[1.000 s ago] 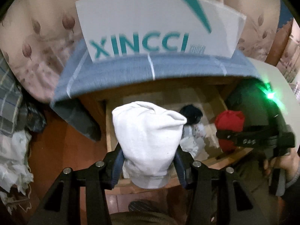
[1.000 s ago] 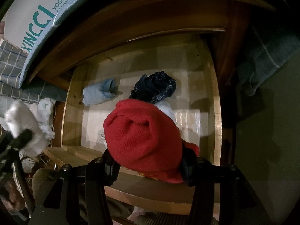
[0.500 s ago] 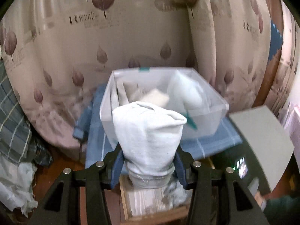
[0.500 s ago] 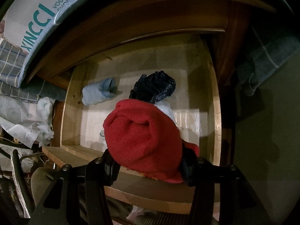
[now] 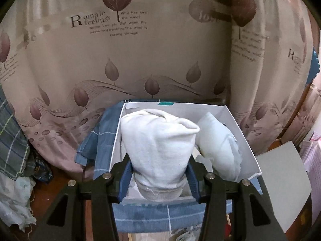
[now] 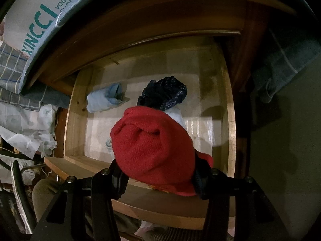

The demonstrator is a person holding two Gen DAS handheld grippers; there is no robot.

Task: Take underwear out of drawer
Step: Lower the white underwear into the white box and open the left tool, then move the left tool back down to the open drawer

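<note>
My left gripper (image 5: 158, 176) is shut on a rolled white underwear bundle (image 5: 158, 144) and holds it over an open white box (image 5: 246, 146). Another white bundle (image 5: 218, 146) lies inside the box at the right. My right gripper (image 6: 158, 172) is shut on a rolled red underwear bundle (image 6: 152, 144) above the front of the open wooden drawer (image 6: 230, 120). In the drawer lie a light blue roll (image 6: 104, 98) at the back left, a dark navy bundle (image 6: 164, 94) in the middle, and a white piece (image 6: 176, 116) partly hidden behind the red bundle.
The white box sits on a blue checked cloth (image 5: 160, 217) atop the cabinet; its printed side (image 6: 36, 18) shows above the drawer. A leaf-print curtain (image 5: 140, 50) hangs behind. Plaid cloth and crumpled paper (image 5: 14, 190) lie at the left. A grey panel (image 5: 284, 180) stands at the right.
My left gripper has risen from the drawer's level to above the box with the white bundle. My right gripper has stayed over the drawer with the red bundle.
</note>
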